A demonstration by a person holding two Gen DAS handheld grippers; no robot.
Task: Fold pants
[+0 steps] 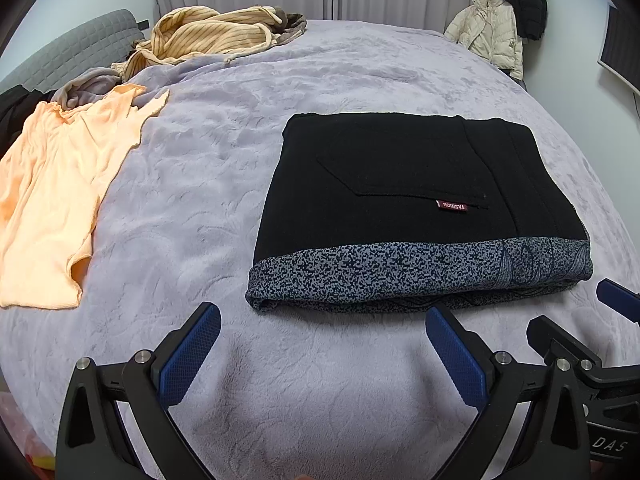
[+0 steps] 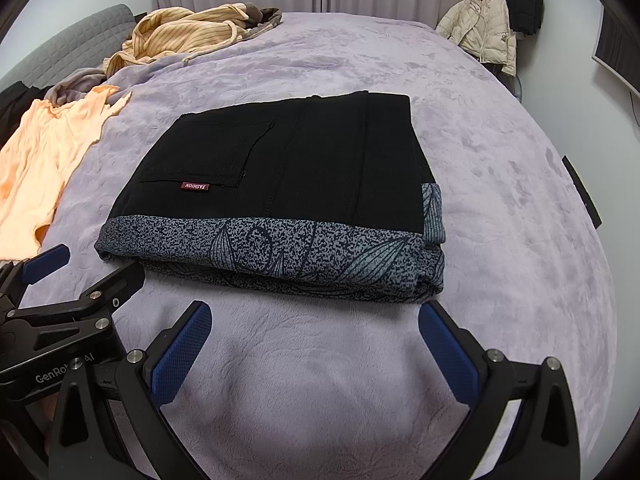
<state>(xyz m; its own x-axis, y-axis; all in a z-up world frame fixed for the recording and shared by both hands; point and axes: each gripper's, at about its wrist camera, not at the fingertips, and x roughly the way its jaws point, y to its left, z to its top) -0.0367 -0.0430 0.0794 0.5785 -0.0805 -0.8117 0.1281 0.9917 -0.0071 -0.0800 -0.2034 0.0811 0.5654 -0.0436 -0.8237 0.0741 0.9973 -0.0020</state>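
The pants (image 1: 416,184) lie folded into a compact rectangle on the lilac bedspread (image 1: 200,184), black on top with a grey speckled leaf-print band along the near edge and a small red label by the pocket. The same bundle of pants (image 2: 288,172) fills the middle of the right wrist view. My left gripper (image 1: 322,320) hovers open just short of the near edge, nothing between its blue pads. My right gripper (image 2: 314,318) is also open and empty, in front of the bundle's near right corner. The two grippers sit side by side, each visible in the other's view.
A peach top (image 1: 52,200) lies spread at the left of the bed. A striped tan garment (image 1: 216,32) and grey clothes are heaped near the grey headboard (image 1: 72,48). A cream jacket (image 1: 492,32) and a black coat hang at the far right wall by the curtains.
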